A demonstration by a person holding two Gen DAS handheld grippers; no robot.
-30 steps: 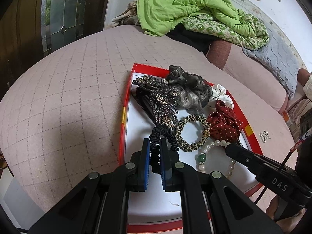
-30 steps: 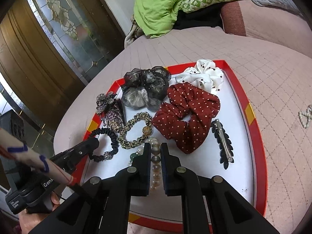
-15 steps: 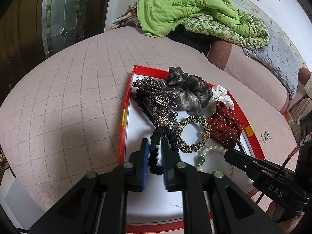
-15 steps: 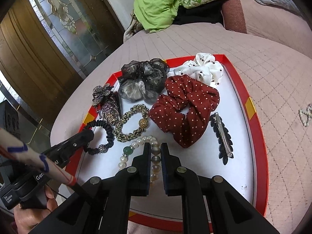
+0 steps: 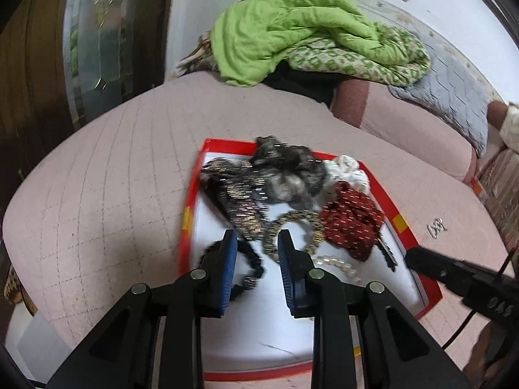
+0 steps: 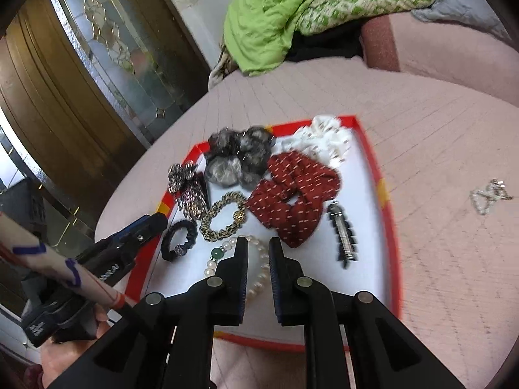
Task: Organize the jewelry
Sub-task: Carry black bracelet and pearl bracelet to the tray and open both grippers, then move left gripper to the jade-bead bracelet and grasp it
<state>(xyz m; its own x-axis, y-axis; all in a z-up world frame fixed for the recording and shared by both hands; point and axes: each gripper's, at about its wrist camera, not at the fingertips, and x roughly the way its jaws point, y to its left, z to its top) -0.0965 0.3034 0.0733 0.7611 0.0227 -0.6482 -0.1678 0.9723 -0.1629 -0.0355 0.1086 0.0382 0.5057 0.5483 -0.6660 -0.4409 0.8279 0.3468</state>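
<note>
The left gripper, whose jaws have just been opening, hangs with its blue pads apart over the near-left part of the red-rimmed tray on the pink bed, the black hair tie lying loose between them.

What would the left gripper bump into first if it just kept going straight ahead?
Probably the black hair tie lying on the tray: it sits between the left gripper fingers' line. Depth is unclear, so the gold-and-black beaded ring beyond might come first.
</note>
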